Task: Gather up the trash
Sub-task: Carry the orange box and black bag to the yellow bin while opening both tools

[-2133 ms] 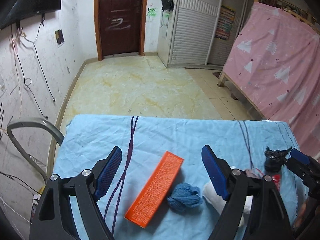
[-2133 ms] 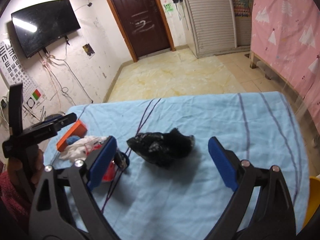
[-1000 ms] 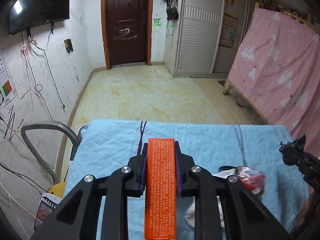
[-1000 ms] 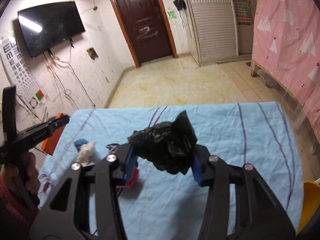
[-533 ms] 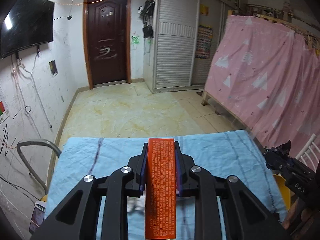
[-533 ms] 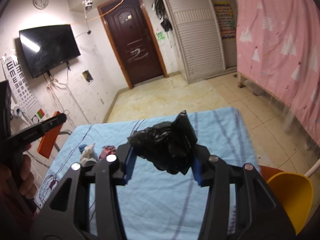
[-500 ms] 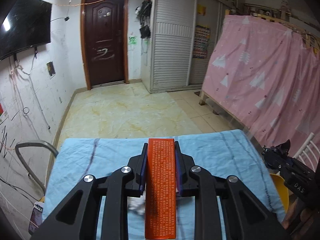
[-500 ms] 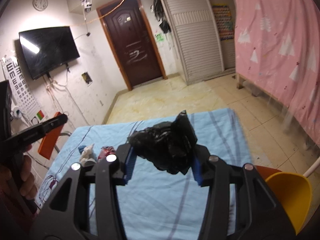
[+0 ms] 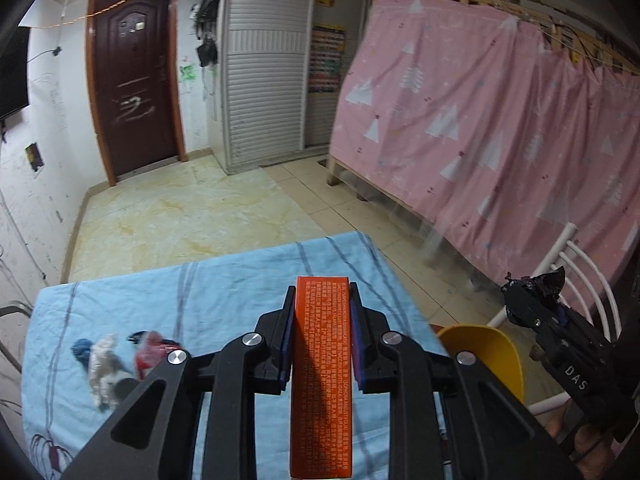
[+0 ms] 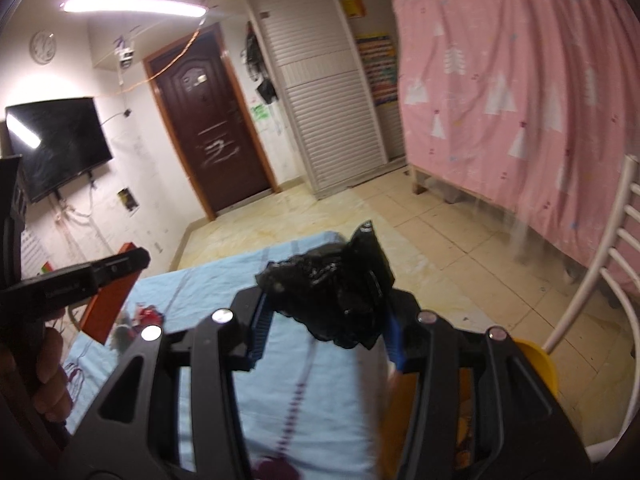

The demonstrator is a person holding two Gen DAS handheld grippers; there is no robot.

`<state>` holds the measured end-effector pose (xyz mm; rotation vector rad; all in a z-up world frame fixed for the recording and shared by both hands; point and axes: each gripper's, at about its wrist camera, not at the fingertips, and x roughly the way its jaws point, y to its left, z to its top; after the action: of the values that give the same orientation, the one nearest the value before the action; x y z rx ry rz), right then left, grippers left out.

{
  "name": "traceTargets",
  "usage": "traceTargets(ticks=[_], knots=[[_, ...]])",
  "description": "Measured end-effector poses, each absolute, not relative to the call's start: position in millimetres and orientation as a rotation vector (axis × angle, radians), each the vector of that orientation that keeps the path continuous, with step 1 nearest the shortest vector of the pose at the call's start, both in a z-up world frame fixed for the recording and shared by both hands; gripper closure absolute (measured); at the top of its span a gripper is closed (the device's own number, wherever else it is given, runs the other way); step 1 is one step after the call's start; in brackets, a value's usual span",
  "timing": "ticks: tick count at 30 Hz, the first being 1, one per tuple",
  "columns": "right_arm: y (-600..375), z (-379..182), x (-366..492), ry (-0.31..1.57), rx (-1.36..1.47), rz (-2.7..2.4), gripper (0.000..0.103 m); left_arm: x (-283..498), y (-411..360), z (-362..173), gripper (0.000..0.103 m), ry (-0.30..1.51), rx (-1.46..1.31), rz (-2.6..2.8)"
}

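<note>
My left gripper (image 9: 321, 304) is shut on a long orange box (image 9: 321, 380) and holds it above the blue-clothed table (image 9: 224, 280). My right gripper (image 10: 326, 304) is shut on a crumpled black plastic bag (image 10: 332, 292), held above the table's right end, near a yellow bin (image 10: 538, 360). The bin also shows in the left wrist view (image 9: 480, 344), just off the table's right edge. A blue yarn ball (image 9: 80, 348), a white crumpled paper (image 9: 102, 360) and a red wrapper (image 9: 148, 346) lie on the table at the left.
A white metal chair (image 10: 592, 280) stands to the right, behind the bin. A pink curtained bed frame (image 9: 480, 120) fills the right side. Tiled floor (image 9: 180, 216) and a dark door (image 9: 132, 92) lie beyond the table.
Both grippers have swung to the right with their loads. The yellow bin and the white chair have come further into view, and the table's right edge is now close.
</note>
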<state>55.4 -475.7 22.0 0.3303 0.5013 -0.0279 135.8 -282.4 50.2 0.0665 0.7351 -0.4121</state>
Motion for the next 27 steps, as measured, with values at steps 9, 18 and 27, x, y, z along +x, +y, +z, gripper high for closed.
traceTargets(ticks=[9, 18, 27], knots=[[-528, 0, 29, 0.500, 0.384, -0.115, 0.058, 124, -354, 25, 0.089, 0.777, 0.138, -0.506], [-557, -7, 16, 0.479, 0.411, -0.145, 0.058, 114, -402, 11, 0.089, 0.812, 0.181, -0.563], [-573, -10, 2, 0.455, 0.441, -0.198, 0.058, 98, -445, 6, 0.088, 0.841, 0.165, -0.676]])
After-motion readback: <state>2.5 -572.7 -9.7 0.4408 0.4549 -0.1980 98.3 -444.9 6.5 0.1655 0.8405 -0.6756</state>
